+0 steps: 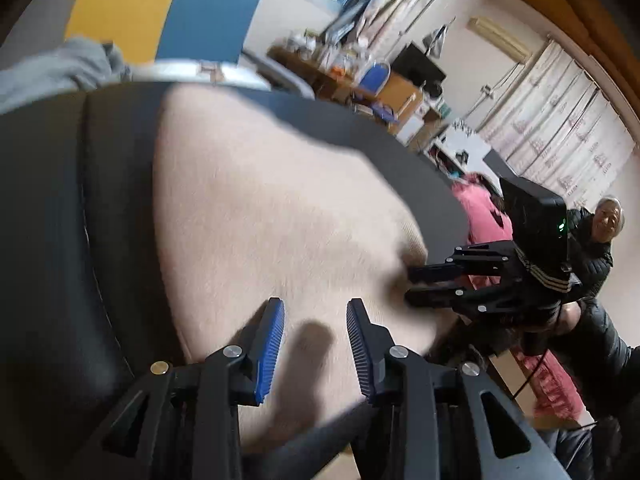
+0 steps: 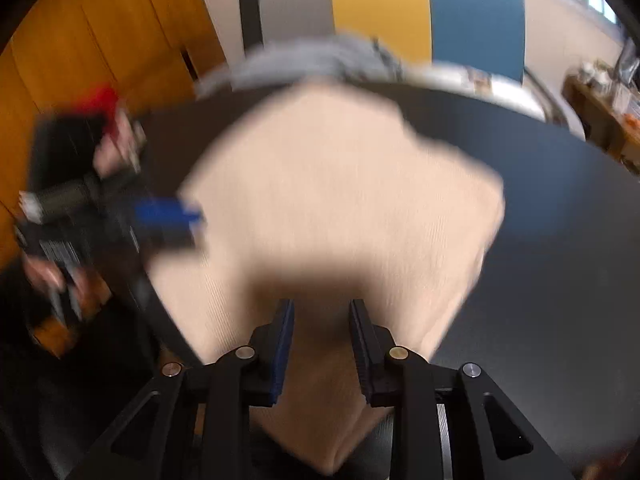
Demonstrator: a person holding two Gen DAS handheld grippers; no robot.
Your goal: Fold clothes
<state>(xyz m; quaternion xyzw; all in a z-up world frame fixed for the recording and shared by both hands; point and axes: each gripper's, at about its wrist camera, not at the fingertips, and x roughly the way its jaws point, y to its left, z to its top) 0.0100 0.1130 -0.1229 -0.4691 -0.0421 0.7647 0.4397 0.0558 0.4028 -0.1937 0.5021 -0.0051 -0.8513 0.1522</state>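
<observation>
Cream garment (image 1: 260, 208) lies on the dark worktop (image 1: 60, 220); left gripper (image 1: 316, 320) jaws released above it, right gripper (image 2: 322, 320) jaws parted astride its near fold, grip unclear.

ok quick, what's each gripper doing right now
left gripper: jaws apart above the cream knit garment, holding nothing.
right gripper: jaws apart, cream fabric between them; grip unclear.

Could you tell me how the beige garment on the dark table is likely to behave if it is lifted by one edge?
The beige garment would probably flop and drape: it lies limp with soft, rounded edges. Its fine knit suggests it is light, perhaps stretchy. On the smooth dark table it may slide when pushed.
</observation>
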